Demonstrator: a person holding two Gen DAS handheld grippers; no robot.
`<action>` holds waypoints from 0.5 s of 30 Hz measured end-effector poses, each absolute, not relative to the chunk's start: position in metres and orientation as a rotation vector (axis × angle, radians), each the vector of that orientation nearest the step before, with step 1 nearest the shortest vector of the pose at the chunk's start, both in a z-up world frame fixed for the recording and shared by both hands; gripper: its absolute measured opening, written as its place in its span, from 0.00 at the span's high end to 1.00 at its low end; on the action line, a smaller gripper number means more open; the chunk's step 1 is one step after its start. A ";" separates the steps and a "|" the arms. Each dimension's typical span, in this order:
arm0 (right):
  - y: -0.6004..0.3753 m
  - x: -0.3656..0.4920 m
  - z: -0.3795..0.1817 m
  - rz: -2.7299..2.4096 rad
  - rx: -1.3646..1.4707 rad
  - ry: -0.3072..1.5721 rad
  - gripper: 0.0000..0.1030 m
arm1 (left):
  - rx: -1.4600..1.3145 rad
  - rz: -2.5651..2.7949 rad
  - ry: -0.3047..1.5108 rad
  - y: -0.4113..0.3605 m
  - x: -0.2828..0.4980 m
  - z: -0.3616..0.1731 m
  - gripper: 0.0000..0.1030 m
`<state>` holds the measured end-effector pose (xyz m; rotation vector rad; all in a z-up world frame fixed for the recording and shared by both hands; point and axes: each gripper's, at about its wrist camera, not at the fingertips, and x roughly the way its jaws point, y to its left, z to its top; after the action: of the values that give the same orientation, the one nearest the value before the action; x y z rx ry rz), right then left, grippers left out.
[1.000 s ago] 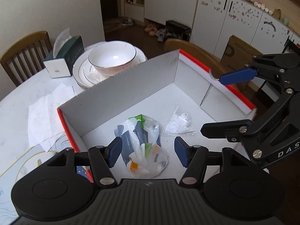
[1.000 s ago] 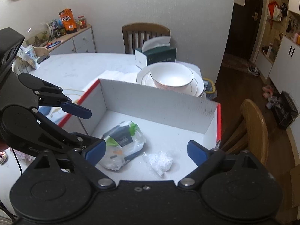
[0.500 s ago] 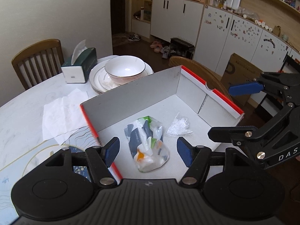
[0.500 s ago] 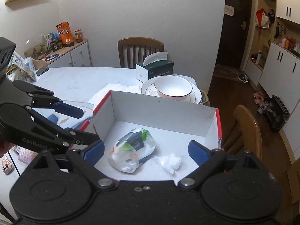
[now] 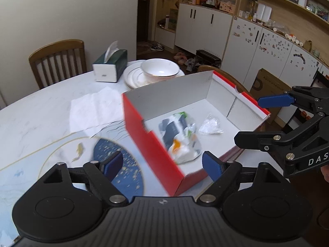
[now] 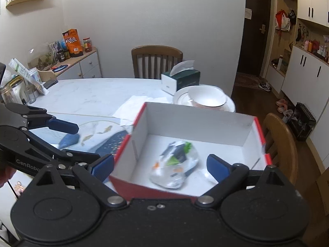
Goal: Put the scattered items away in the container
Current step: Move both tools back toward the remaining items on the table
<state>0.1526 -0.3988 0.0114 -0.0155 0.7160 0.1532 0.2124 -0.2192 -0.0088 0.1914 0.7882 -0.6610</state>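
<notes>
Already inside the red-edged cardboard box (image 5: 156, 150), the crinkly packet bag (image 5: 181, 138) looks light, soft and slippery, best pinched at its bunched middle, while left gripper (image 5: 162, 165), whose jaws have just been opening, and right gripper (image 6: 160, 166) stand apart, empty

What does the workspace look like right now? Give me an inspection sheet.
Surface: white marble-look table, a blue patterned mat at its near edge.
Job's things: red box open; a clear bag of packets and a small plastic wrapper lie inside.
Clutter: tissue box, bowl on stacked plates, loose tissue paper.
Grippers: left gripper open, jaws just opened wider, nothing between them; right gripper open, empty.
Cables: nothing seen.
Surroundings: wooden chairs, white cupboards, sideboard with jars.
</notes>
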 end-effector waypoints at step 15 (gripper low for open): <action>-0.309 0.137 -0.001 0.187 -0.018 0.739 0.06 | 0.100 -0.552 0.748 -0.092 0.195 -0.017 0.01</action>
<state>0.1366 -0.3088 -0.0008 -0.0176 0.7387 0.1866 0.1946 -0.0921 -0.0172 0.0997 0.7484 -0.5518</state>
